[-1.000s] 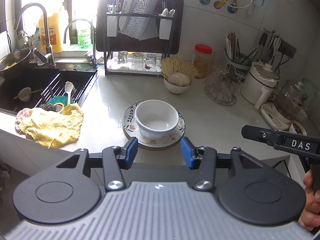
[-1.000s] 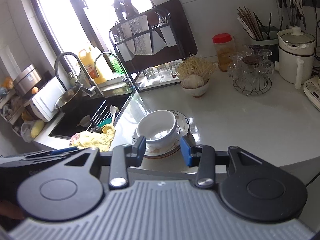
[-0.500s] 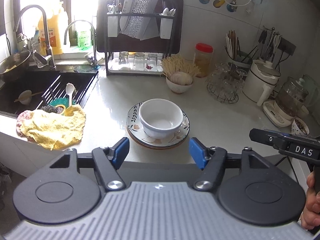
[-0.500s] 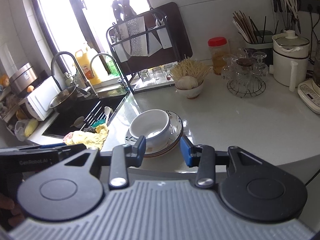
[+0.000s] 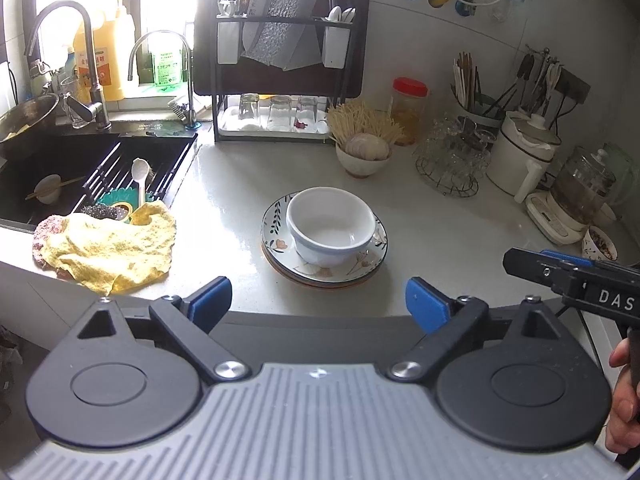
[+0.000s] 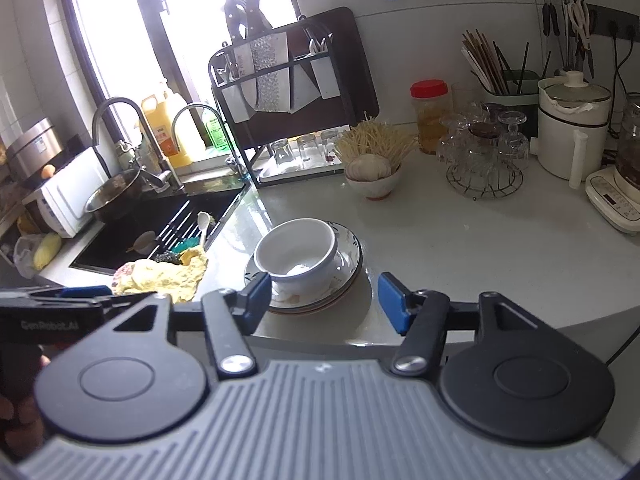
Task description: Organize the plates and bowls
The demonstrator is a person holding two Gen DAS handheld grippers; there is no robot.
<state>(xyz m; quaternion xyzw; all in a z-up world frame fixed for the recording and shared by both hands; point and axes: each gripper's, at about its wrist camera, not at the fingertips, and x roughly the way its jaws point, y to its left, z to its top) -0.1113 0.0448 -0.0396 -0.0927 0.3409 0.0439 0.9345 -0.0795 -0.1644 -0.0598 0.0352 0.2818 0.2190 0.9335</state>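
Observation:
A white bowl (image 5: 330, 226) stands upright on a short stack of floral plates (image 5: 276, 236) on the pale counter near its front edge. It also shows in the right wrist view, the bowl (image 6: 296, 250) on the plates (image 6: 348, 272). My left gripper (image 5: 319, 302) is open and empty, held in front of the counter edge, short of the plates. My right gripper (image 6: 324, 300) is open and empty, with its left fingertip (image 6: 258, 300) overlapping the near rim of the plates in the picture. The right gripper also shows at the right edge of the left wrist view (image 5: 576, 280).
A yellow cloth (image 5: 108, 244) lies left of the plates by the black sink (image 5: 60, 176). A dish rack (image 5: 280, 80) with glasses stands at the back. A bowl of garlic (image 5: 364, 156), a wire basket of glasses (image 5: 452, 160), a white cooker (image 5: 520, 156) and a kettle (image 5: 580, 196) stand to the right.
Both grippers have drawn back from the bowl and plates and opened wider. The bowl and plates have not moved.

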